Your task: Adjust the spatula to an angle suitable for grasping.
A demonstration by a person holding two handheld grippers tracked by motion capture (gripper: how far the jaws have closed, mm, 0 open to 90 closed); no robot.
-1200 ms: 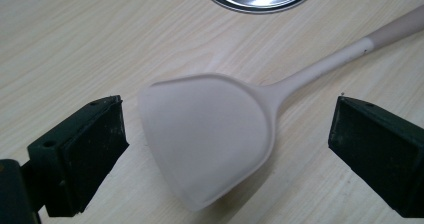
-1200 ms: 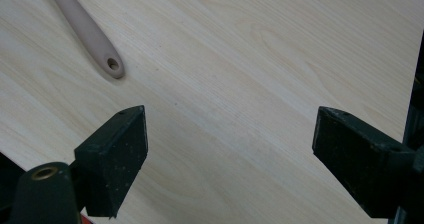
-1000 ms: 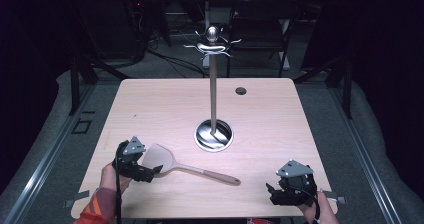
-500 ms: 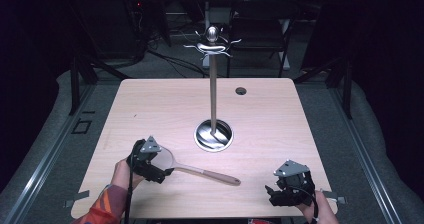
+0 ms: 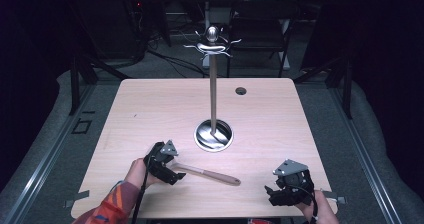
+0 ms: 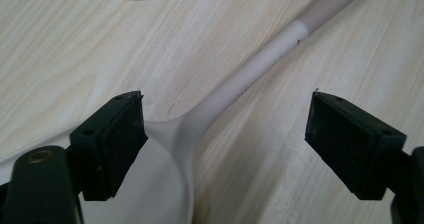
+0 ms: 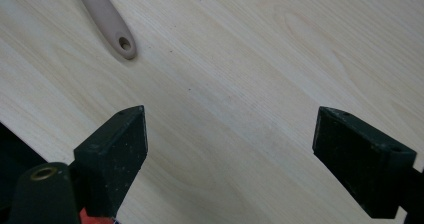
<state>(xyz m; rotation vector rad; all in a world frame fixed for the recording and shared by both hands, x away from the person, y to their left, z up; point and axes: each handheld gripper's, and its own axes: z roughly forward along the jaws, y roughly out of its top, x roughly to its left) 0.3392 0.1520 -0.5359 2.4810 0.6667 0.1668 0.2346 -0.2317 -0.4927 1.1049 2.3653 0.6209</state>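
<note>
Left tongs (image 5: pixel 176 170) low over the near-left part of the counter (image 5: pixel 150 109), right above the spatula (image 5: pixel 207 173). Spread wide in the left gripper view (image 6: pixel 225 139), straddling the spatula neck (image 6: pixel 235 86) where blade meets handle; one pad over the blade corner, the other over bare wood. No pinch visible, pads apart from the neck on both sides. Can't tell whether any pad touches the blade.

Spatula flat on the counter, pale blade under the left tongs, brownish handle running toward the right and slightly nearer the front edge. Handle end with hanging hole (image 7: pixel 124 44) seen at upper left in the right gripper view.

Right tongs (image 5: pixel 282 196) at the near-right corner of the counter, also spread wide (image 7: pixel 230 156), nothing between the pads but bare wood. Well apart from the spatula handle end.

Metal stand (image 5: pixel 213 91) at counter centre: round shiny base (image 5: pixel 213 135), upright pole, hooks at top. Base edge just beyond the spatula. Small dark hole (image 5: pixel 241 90) in the counter toward the far side.
</note>
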